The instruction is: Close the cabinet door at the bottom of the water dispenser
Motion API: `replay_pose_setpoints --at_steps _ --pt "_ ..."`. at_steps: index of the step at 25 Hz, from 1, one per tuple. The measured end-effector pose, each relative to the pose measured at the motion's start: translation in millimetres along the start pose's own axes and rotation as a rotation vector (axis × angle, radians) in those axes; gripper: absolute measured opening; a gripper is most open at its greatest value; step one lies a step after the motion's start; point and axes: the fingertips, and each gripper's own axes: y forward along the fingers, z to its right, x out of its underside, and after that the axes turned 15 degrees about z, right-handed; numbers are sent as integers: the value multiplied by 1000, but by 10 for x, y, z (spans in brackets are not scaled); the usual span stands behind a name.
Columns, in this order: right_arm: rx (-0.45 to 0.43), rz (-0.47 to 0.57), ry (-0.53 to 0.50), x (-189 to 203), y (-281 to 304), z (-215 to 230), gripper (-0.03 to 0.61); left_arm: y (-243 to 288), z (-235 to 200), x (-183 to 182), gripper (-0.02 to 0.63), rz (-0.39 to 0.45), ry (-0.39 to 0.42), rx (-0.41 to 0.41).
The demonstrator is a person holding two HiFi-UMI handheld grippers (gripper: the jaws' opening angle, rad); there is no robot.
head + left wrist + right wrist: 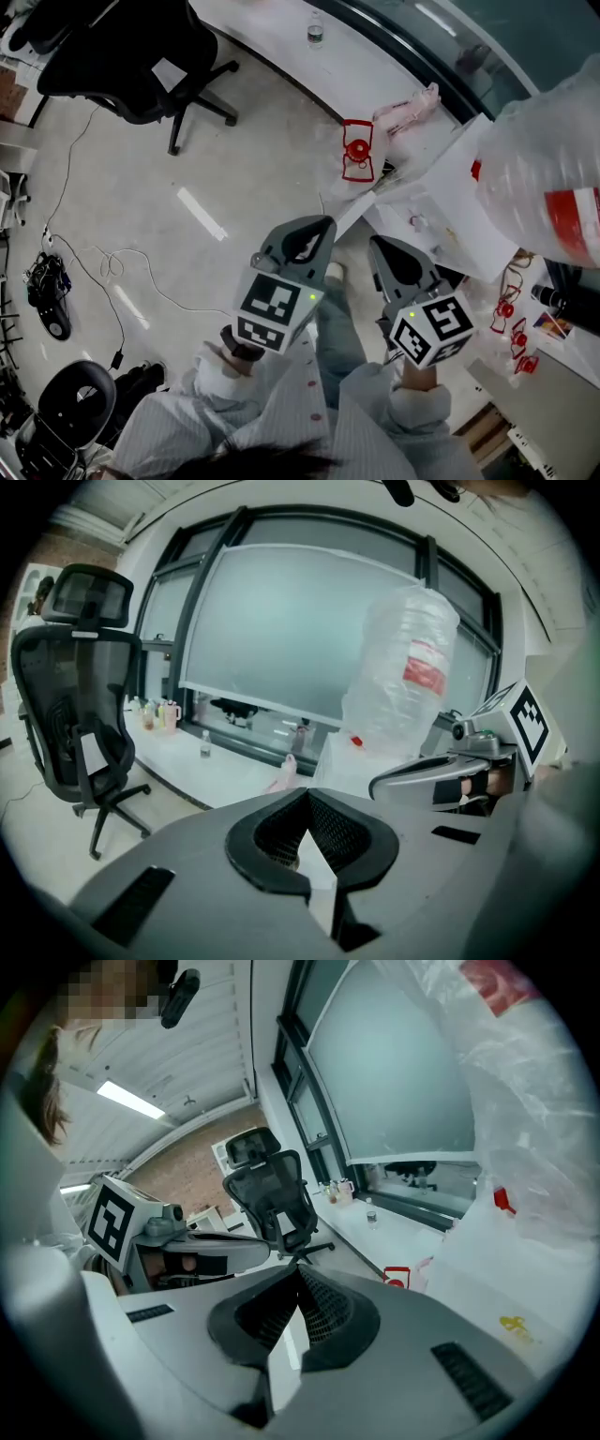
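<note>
The white water dispenser (450,211) stands at the right, topped by a large clear bottle (534,178) with a red label. A thin white panel (352,214) juts out low from the dispenser's left; whether it is the cabinet door I cannot tell. My left gripper (323,225) is shut and empty, its tip close to that panel. My right gripper (375,242) is also shut and empty, beside the dispenser's front. In the left gripper view the jaws of the left gripper (307,791) meet, with the bottle (403,667) ahead. The right gripper (298,1269) points past the dispenser's side (487,1279).
A black office chair (131,56) stands at the upper left on the floor. Cables (103,267) trail across the floor at the left. Red wire bottle holders (357,150) lie near the dispenser. A white ledge (281,33) with a small bottle (316,31) runs along the window.
</note>
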Motion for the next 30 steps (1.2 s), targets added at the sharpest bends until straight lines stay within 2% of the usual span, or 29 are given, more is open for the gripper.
replay_pose_setpoints --at_steps 8,17,30 --pt "65 -69 58 648 275 174 14 183 -223 606 11 -88 2 49" --pt "162 -109 40 1487 674 434 14 393 -514 1435 11 -158 -35 57" --pt "237 -247 66 3019 945 914 15 564 -712 2918 11 -338 -102 43"
